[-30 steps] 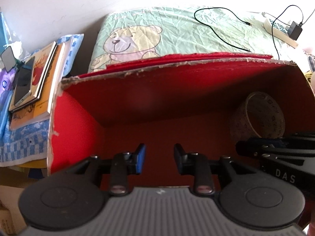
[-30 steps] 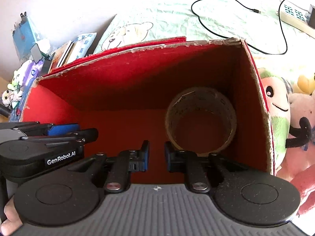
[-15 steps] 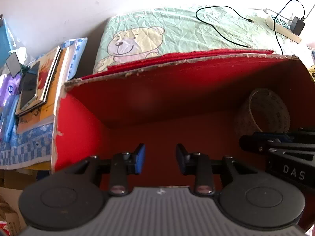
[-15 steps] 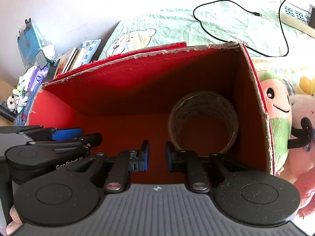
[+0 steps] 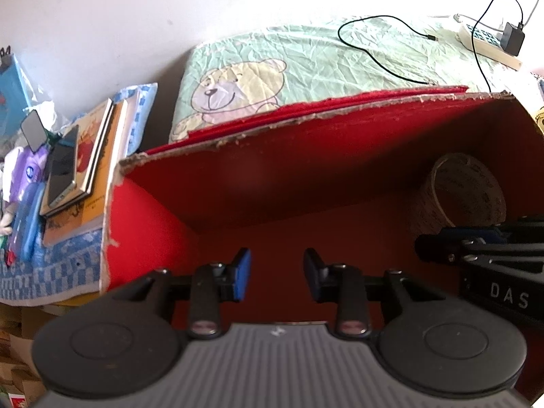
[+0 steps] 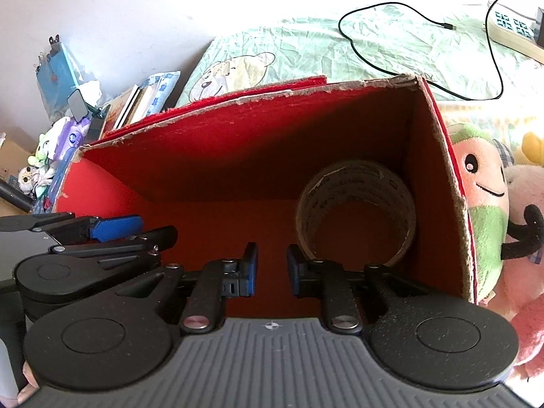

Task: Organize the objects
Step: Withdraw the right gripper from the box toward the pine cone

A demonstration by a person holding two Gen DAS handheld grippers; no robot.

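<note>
Blue pads face each other on both tools, nothing between them. Left gripper [image 5: 277, 273]: jaws parted to a moderate gap, empty, hanging over the floor of the red-lined cardboard box [image 5: 272, 176]. Right gripper [image 6: 271, 273]: jaws set narrower, also empty, just in front of the near rim of the printed roll of packing tape [image 6: 355, 210]; contact with the roll cannot be judged.

Both tools point down and forward into the box, side by side, the left one showing at the lower left of the right wrist view.

The tape roll lies in the box's far right corner, close against the right wall, its hollow facing up.

Left wrist view only: a stack of orange-covered books [image 5: 88, 156] with a dark phone [image 5: 63, 170] on top, left of the box. Right wrist view only: plush toys [image 6: 489, 204] pressed to the box's right wall outside.

Both views: teddy-bear print green bedsheet [image 5: 306, 64] beyond the box, a black cable [image 5: 380, 47] looped on it, a white power strip [image 5: 489, 44] at far right.
</note>
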